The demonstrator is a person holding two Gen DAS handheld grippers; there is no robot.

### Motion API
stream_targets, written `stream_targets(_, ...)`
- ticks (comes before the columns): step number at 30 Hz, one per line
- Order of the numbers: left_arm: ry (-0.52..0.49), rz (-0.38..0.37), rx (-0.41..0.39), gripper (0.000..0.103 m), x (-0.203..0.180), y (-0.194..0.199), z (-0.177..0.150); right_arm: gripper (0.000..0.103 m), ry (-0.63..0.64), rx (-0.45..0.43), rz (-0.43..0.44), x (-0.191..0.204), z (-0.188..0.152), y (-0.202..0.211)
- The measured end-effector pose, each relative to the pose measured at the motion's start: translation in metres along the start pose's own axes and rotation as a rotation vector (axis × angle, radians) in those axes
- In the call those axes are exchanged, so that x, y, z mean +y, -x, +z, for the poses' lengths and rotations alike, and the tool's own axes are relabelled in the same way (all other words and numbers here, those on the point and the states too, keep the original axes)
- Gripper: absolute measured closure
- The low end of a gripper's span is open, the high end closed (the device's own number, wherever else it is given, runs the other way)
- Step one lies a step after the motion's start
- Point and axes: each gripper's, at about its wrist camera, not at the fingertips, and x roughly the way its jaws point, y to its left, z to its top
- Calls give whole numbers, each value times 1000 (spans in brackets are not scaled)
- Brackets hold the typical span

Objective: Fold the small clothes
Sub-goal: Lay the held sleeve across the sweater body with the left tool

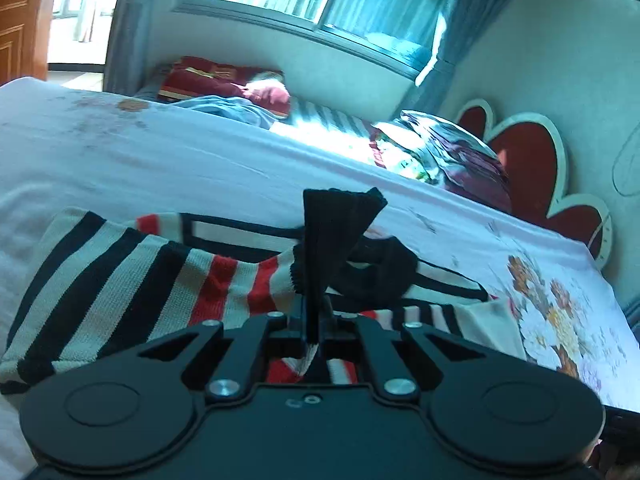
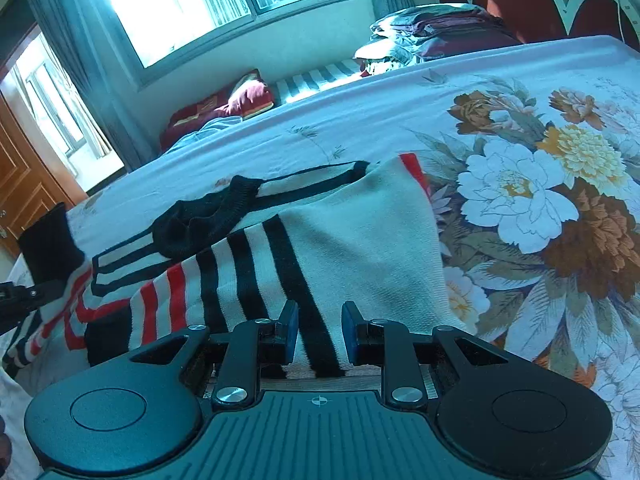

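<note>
Right now my left claw (image 1: 314,280) is clamped on the black ribbed cuff (image 1: 340,208) of the striped knit sweater (image 1: 120,280), which lies across the floral bedsheet (image 2: 520,160). My right claw (image 2: 320,332) hangs over the garment's cream panel with its blue pads (image 2: 290,330) parted and nothing between them. I worry that the pinch is thin and the knit stretchy, so the cuff could slip free mid-fold, or the sleeve could drag the unpinned body askew.

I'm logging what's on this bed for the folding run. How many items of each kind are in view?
Striped sweater: 1
Red cushions: 1
Piles of folded bedding: 1
Grippers: 2, left gripper, right gripper
Total: 5
</note>
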Motion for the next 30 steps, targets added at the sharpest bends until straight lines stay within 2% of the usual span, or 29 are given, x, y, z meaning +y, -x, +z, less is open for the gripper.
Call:
stream_targets(4, -145, -17, 90, 99, -61, -39, -18, 79, -41, -6, 9, -22, 0, 10)
stream_targets(7, -213, -29, 144, 97, -88, -63, -42, 79, -83, 13, 40, -38, 1, 14)
stream_targets(8, -235, -34, 162, 83, -95, -71, -49, 79, -99, 15, 54, -43, 1, 16)
stream_targets(9, -250, -33, 184, 74, -106, -74, -57, 79, -111, 14, 69, -47, 1, 17)
stream_targets(10, -263, -47, 187, 54, -110, -76, -62, 79, -119, 15, 84, -50, 2, 19)
stream_targets(11, -281, -67, 176, 42, -113, -73, -67, 78, -124, 17, 87, -51, 3, 20)
stream_targets(12, -291, -80, 171, 41, -116, -66, -68, 74, -125, 18, 82, -51, 4, 20)
stream_targets(13, -287, -97, 158, 43, -114, -59, -69, 52, -126, 17, 84, -51, 5, 20)
stream_targets(14, -274, -110, 136, 46, -109, -48, -68, 41, -129, 8, 98, -50, 5, 20)
stream_targets(15, -264, -103, 117, 48, -102, -39, -66, 35, -128, -2, 115, -48, 6, 20)
stream_targets(16, -257, -77, 98, 55, -92, -29, -66, 35, -124, 3, 141, -45, 7, 17)
stream_targets(21, -266, 120, 22, 60, -19, 29, -70, 35, -93, 41, 228, -18, 12, -7)
stream_targets(24, -276, 251, 40, 65, 28, 57, -79, 35, -116, 67, 256, -7, 14, -28)
stream_targets(27, -212, 318, 70, 69, 66, 63, -80, 36, -154, 104, 273, -1, 15, -50)
stream_targets(28, -210, 328, 69, 69, 72, 60, -78, 45, -167, 117, 277, 0, 16, -56)
stream_targets(30, -219, 340, 68, 70, 79, 49, -73, 56, -176, 140, 266, 3, 18, -66)
